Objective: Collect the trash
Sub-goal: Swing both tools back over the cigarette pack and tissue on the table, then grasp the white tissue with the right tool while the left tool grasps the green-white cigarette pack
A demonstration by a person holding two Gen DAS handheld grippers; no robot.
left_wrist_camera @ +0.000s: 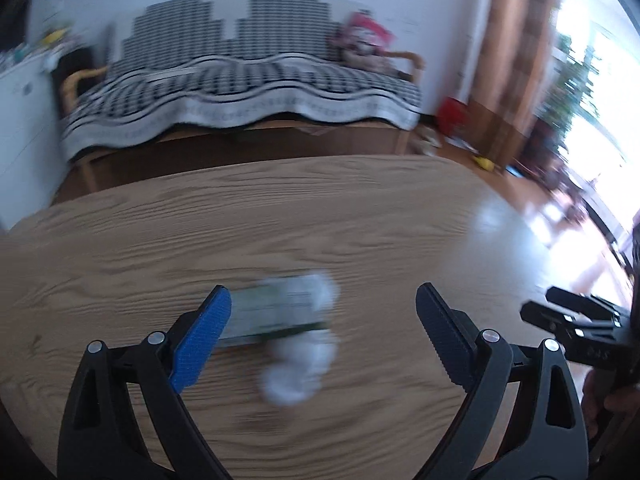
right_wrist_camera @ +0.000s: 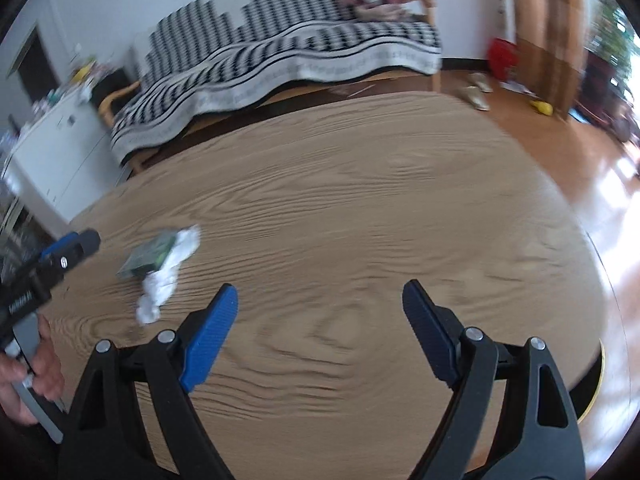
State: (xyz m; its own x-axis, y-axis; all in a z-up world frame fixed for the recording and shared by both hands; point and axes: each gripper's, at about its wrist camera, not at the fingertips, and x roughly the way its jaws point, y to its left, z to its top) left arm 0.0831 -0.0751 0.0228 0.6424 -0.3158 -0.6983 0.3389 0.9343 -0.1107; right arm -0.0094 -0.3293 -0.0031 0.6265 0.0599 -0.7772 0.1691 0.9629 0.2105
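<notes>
A green wrapper (left_wrist_camera: 272, 312) and crumpled white tissue (left_wrist_camera: 298, 368) lie together on the wooden table (left_wrist_camera: 320, 208). My left gripper (left_wrist_camera: 324, 300) is open and empty, with the wrapper and tissue just beyond and between its fingers, close to the left finger. In the right wrist view the wrapper (right_wrist_camera: 150, 258) and tissue (right_wrist_camera: 166, 276) lie at the left of the table (right_wrist_camera: 360, 208). My right gripper (right_wrist_camera: 320, 296) is open and empty over bare wood, to the right of the trash. The left gripper's tips (right_wrist_camera: 76, 250) show at the far left there; the right gripper (left_wrist_camera: 576, 316) shows at the right edge of the left view.
A sofa (left_wrist_camera: 248, 80) with a black-and-white cover stands beyond the table's far edge. A white cabinet (right_wrist_camera: 52, 152) is at the left. A red object (right_wrist_camera: 502, 58), slippers (right_wrist_camera: 478, 88) and a curtain (left_wrist_camera: 516, 56) are on the right, by shiny wooden floor (left_wrist_camera: 516, 216).
</notes>
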